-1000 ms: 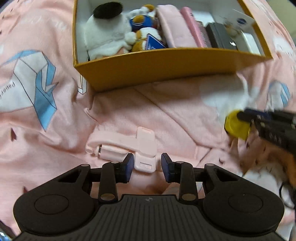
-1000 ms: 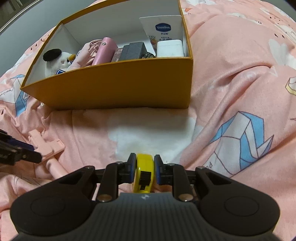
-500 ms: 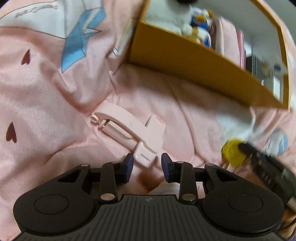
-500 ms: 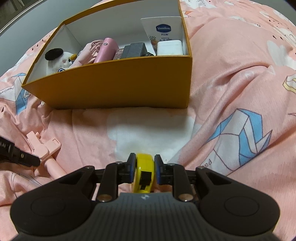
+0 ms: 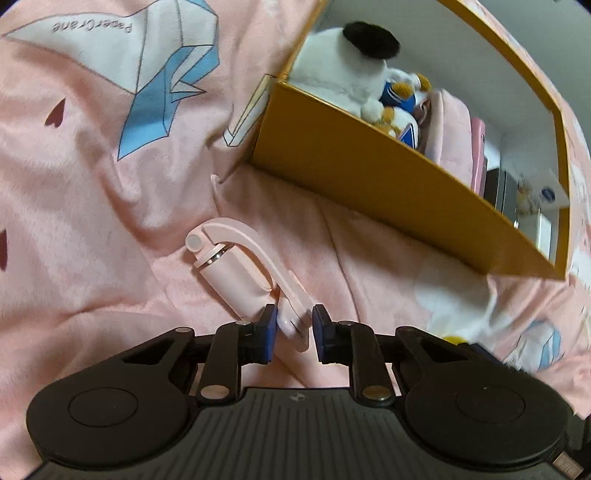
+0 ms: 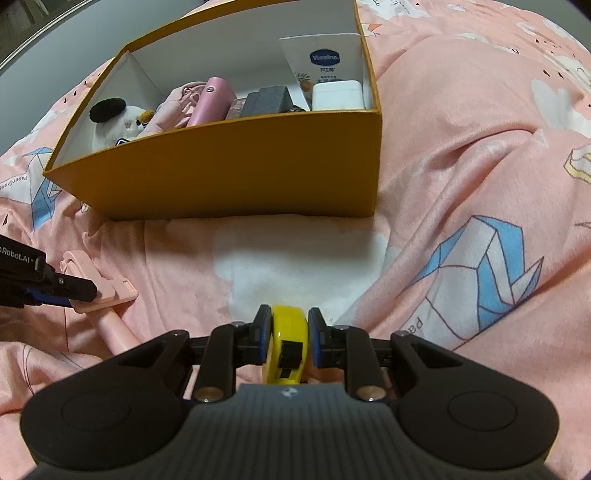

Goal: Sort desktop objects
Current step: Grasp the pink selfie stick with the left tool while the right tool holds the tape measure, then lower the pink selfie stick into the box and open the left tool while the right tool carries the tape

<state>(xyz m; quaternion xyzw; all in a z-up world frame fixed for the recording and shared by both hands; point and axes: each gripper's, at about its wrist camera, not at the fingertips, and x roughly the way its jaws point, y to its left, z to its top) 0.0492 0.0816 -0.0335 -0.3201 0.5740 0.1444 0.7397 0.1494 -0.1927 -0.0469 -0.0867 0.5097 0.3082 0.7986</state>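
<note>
Pink bedding (image 5: 92,192) underlies both downward-tilted grippers, left jaws closing, seemingly around a selfie stick (image 5: 255,273).

You're working in dim, warm indoor light. Both fisheye views bend hard and darken at the corners. In your left view the pink printed bedsheet (image 5: 92,206) smears with motion blur at right; your right view stays sharp.

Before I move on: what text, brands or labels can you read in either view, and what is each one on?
"Vaseline": blue badge on the white tube in the orange box; the print beneath is too small.
"PaperCrane": crane print on the pink sheet, upside down.
"Robot.AI": left claw's body, start cut off.
Logo on the right claw's housing: unreadable.
</note>
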